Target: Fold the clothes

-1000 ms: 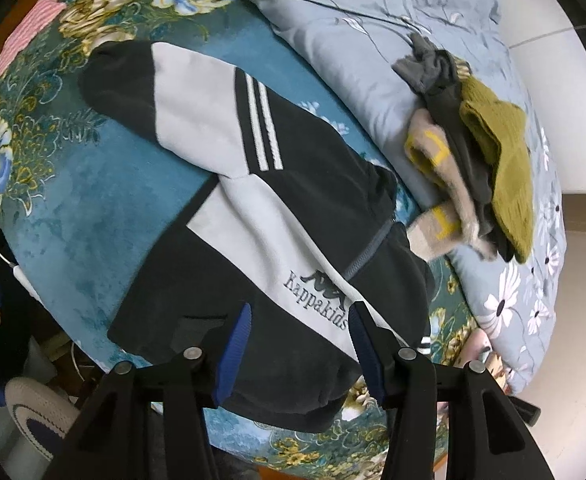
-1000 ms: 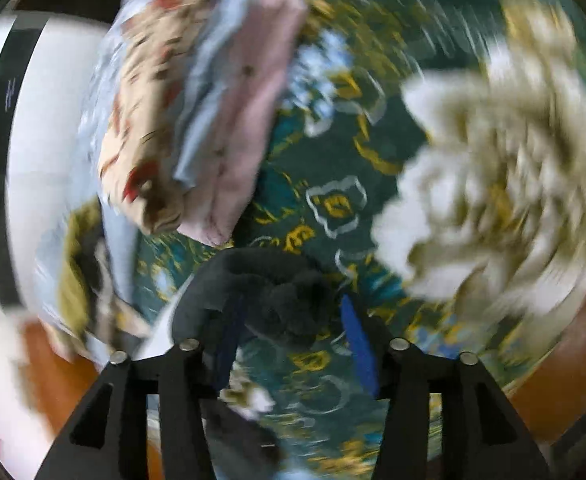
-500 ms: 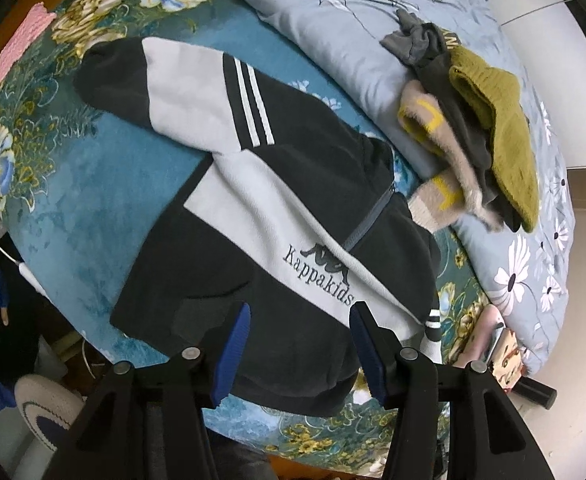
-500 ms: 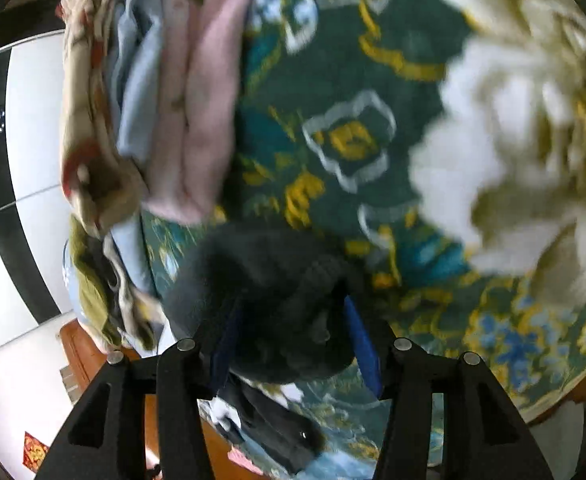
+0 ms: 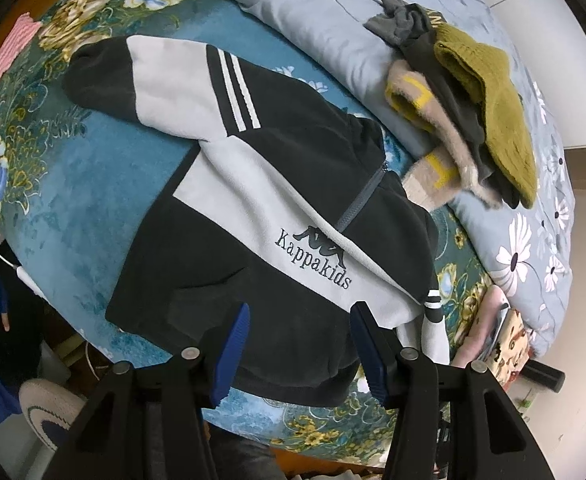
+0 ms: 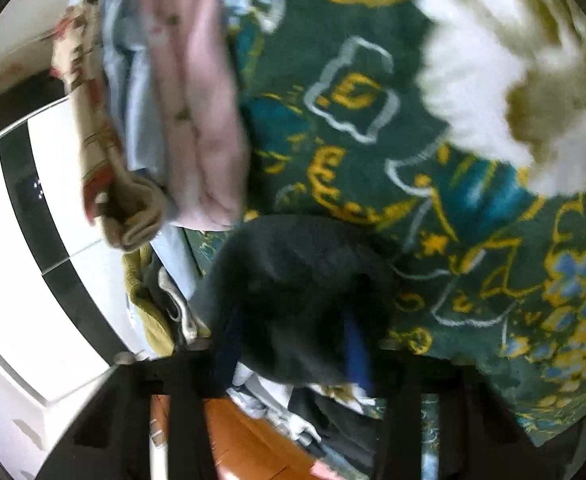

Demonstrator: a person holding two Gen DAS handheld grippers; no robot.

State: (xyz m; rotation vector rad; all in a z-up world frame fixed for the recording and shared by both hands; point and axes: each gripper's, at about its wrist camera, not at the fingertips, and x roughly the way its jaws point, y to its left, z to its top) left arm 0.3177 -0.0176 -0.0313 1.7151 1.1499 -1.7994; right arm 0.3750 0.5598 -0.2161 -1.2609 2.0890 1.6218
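Observation:
A black and grey "Kappakids" zip jacket point(image 5: 277, 208) lies spread front-up on a teal floral blanket point(image 5: 93, 184), one sleeve stretched to the upper left. My left gripper point(image 5: 299, 344) hovers open over the jacket's black hem with nothing between its blue pads. In the blurred right wrist view, the other sleeve's black cuff point(image 6: 297, 280) fills the gap of my right gripper point(image 6: 289, 340). Its jaws are closing on the cuff, and the fabric hides most of the left pad.
An unfolded heap of olive, beige and dark clothes point(image 5: 465, 116) lies on a grey flowered quilt point(image 5: 333, 20). A folded pink and blue stack point(image 6: 165, 100) sits just beyond the cuff. The bed edge, wooden floor and a slipper point(image 5: 49, 412) are near me.
My right gripper dropped toward the bed and moved over the black cuff, which now sits deep between its fingers. The left gripper drifted slightly along the jacket's hem and stayed open.

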